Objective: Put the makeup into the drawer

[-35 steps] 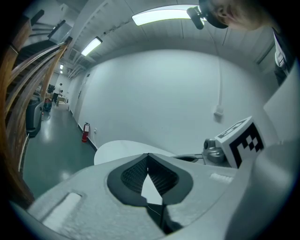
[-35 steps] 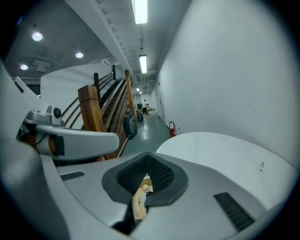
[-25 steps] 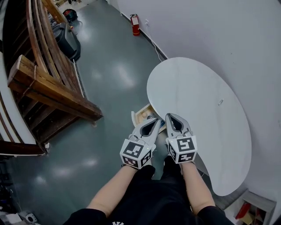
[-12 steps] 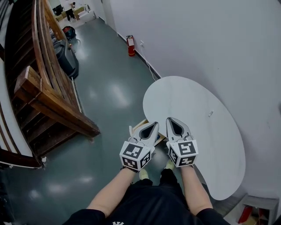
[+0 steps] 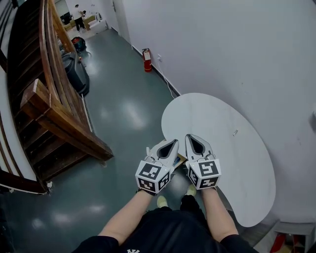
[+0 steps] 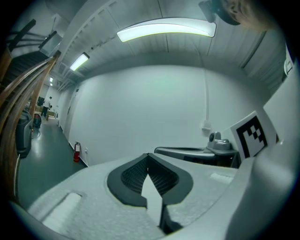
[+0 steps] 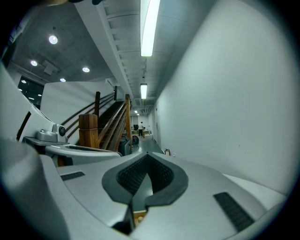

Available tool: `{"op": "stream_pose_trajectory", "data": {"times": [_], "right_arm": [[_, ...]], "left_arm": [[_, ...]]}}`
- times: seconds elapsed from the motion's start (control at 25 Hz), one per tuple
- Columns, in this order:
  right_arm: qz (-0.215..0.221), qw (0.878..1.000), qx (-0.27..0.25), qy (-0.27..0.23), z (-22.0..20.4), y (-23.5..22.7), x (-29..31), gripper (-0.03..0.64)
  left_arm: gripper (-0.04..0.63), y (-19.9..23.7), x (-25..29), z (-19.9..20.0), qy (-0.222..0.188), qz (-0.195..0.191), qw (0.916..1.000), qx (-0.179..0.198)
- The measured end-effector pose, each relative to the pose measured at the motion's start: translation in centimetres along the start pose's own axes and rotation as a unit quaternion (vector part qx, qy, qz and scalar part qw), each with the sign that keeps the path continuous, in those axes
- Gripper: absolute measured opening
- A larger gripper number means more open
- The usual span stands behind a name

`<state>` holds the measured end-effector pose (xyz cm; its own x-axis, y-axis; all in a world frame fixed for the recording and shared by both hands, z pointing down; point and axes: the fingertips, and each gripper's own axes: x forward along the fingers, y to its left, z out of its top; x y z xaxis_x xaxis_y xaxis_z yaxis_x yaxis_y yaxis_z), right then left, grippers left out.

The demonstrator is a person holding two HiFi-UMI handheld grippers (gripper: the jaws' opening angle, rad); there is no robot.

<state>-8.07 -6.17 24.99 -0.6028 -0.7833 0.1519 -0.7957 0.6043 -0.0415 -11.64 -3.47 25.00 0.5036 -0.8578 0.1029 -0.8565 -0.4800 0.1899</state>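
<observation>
You held both grippers side by side, roughly level, over the near edge of the table. Your left gripper was clenched: in the left gripper view its ribbed pads met at the tips, with nothing caught between them. Your right gripper was clenched too, tips together and empty in the right gripper view. The two sat just beside each other without touching, their marker cubes turned toward you.

The drawer lay below them at the table's edge, almost wholly hidden by the grippers. Only a sliver of pale wood showed between them in the head view, and another bit showed under the jaws in the right gripper view. The makeup could not be made out in any view, and neither gripper held it.

One small pale thing lay on the table, well apart from the grippers. The table stood near the white wall. To your left the grey-green floor ran to a wooden stair. A red extinguisher stood by the wall further on. A person stood far down the hall. One of your shoes showed on the floor between your arms.
</observation>
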Motion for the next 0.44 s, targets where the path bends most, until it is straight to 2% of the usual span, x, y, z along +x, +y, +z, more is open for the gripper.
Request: {"op": "stream_pose_trajectory", "data": {"times": [0.44], "right_arm": [[-0.003, 1.0, -0.005, -0.005, 0.68, 0.13, -0.91, 0.014]], "left_arm": [[0.009, -1.07, -0.16, 0.33, 0.001, -0.005, 1.0, 0.007]]}}
